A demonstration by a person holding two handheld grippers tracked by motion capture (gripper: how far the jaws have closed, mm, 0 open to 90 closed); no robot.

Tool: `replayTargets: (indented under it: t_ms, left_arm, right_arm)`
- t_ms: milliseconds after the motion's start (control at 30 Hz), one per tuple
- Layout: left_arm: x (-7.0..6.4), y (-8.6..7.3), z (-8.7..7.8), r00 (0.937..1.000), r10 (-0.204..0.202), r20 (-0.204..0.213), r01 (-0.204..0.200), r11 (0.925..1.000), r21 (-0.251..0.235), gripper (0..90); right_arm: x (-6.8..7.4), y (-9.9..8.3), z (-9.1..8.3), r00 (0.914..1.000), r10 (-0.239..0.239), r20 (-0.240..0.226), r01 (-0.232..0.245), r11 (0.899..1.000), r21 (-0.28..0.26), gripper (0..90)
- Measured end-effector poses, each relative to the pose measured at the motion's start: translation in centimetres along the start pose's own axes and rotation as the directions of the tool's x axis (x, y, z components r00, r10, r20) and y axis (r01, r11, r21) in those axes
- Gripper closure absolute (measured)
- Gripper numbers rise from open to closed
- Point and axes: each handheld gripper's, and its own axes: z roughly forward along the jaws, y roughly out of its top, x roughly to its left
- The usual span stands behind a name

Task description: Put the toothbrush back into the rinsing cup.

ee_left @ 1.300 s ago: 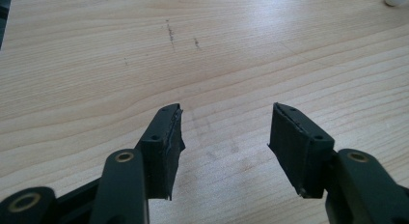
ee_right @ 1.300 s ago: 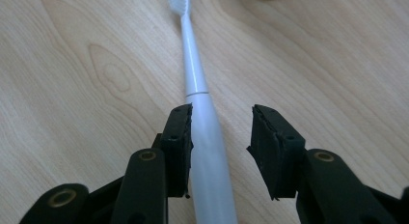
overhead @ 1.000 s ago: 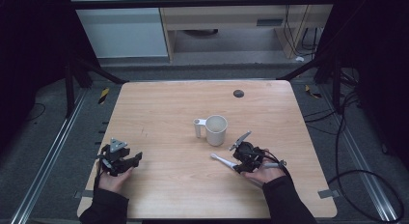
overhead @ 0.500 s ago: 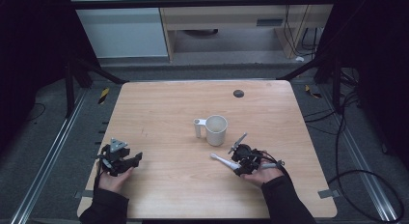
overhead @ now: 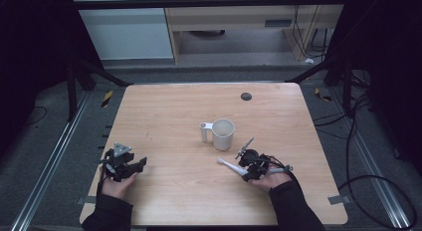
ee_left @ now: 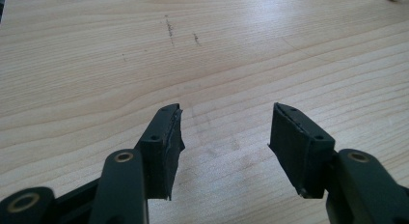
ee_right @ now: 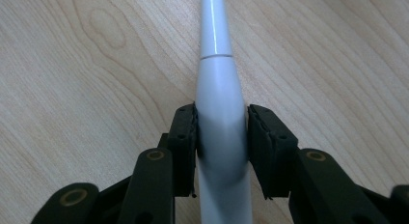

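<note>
Far left, near the table's (overhead: 164, 106) front edge: left gripper (ee_left: 224, 137), jaws spread wide over bare wood, nothing between them, idle and well apart from everything else. Faint dark scuffs (ee_left: 170, 28) on the grain ahead of it.

Toward the middle: a white mug (overhead: 223, 134), upright, mouth open to the top, its handle (overhead: 204, 132) turned toward the left side. Behind it, near the far edge, a small dark round spot (overhead: 246, 96) in the tabletop.

Right of and just nearer than the mug: right gripper (ee_right: 222, 130), clenched on a white toothbrush-like handle (ee_right: 219, 122), jaws pressing its thick end from both sides. Slim end lying low over the wood, pointing left and slightly away from the hand in the high view (overhead: 230, 165); whether the tip touches the table cannot be told.

Relation that counts: mug just beyond and to the left of the held piece, near but apart. Long axis now close to level and aimed past the mug's front, not at its mouth. Probably a lift and a tilt toward upright needed, then a short carry forward over the rim. Right hand by far the nearer one; left too distant to help without crossing the table.
</note>
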Motion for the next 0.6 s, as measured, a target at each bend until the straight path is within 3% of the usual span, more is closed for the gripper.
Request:
replayTargets:
  t_ms: [600]
  left_arm:
    - [-0.01, 0.0, 0.05, 1.0, 0.001, 0.002, -0.001, 1.0, 0.004, 44.2]
  right_arm:
    - [-0.08, 0.38, 0.09, 0.9997, 0.021, -0.01, -0.02, 0.999, 0.045, 66.7]
